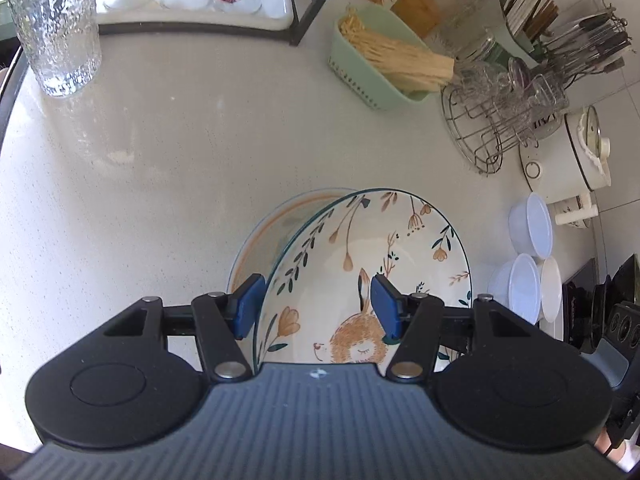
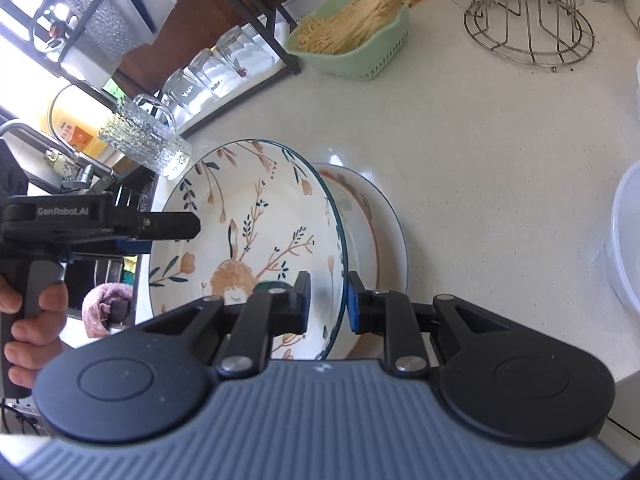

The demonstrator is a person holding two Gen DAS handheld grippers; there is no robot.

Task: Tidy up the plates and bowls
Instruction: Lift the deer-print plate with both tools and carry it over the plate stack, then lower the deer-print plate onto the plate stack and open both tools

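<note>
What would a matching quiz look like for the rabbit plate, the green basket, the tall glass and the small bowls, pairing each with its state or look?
Things:
1. rabbit plate
2. green basket
3. tall glass
4. small bowls

States:
A. plain white, clustered together
B. rim clamped by the right gripper
C. filled with pale sticks
D. clear, bumpy, standing upright

Pairs: 1-B, 2-C, 3-D, 4-A

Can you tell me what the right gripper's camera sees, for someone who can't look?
The right gripper pinches the rim of a rabbit-painted bowl, held over an orange-rimmed plate on a white counter.
</note>
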